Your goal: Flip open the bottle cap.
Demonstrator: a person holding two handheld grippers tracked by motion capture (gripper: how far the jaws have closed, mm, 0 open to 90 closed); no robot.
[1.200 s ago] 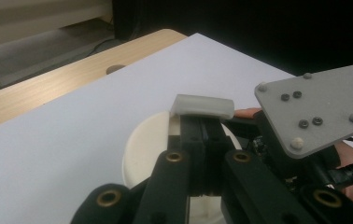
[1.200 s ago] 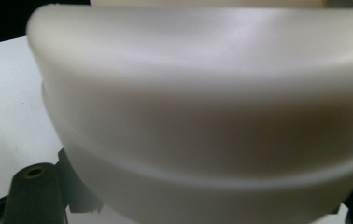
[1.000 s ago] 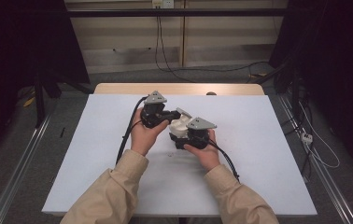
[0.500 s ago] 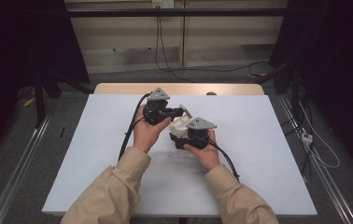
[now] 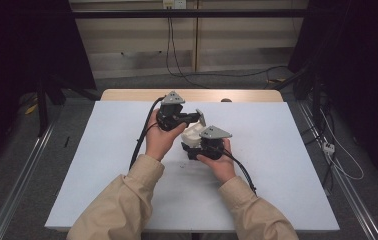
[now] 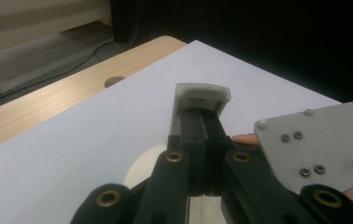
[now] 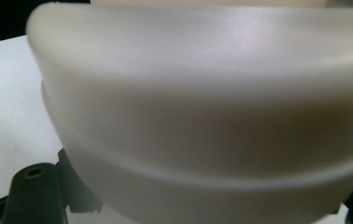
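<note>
Between the closed jaws of the left gripper [image 6: 202, 116] sits a thin pale lid [image 6: 201, 95], pinched by its edge and standing upright; the left gripper view shows the black jaws pressed together on it, with the grey plate of the right gripper [image 5: 197, 145] at 3 o'clock. From above, the left gripper [image 5: 189, 119] holds that lid [image 5: 200, 118] just at 12 o'clock of a cream container [image 5: 192, 135], which the right gripper carries near the middle of the white table [image 5: 287, 165]. The right gripper view brings the container's rounded wall [image 7: 202, 107] very close and blurred, with the jaws' black bases at the bottom corners; the jaws are nearly closed, gripping the container low down, though the contact itself is hidden. Lid and container look close together; whether they touch I cannot tell. Around both hands the tabletop lies bare: wide open room at 3 and 9 o'clock, a wooden strip [image 5: 127, 94] along the far edge at 12, and the near edge under the sleeves [image 5: 122, 210] at 6.
</note>
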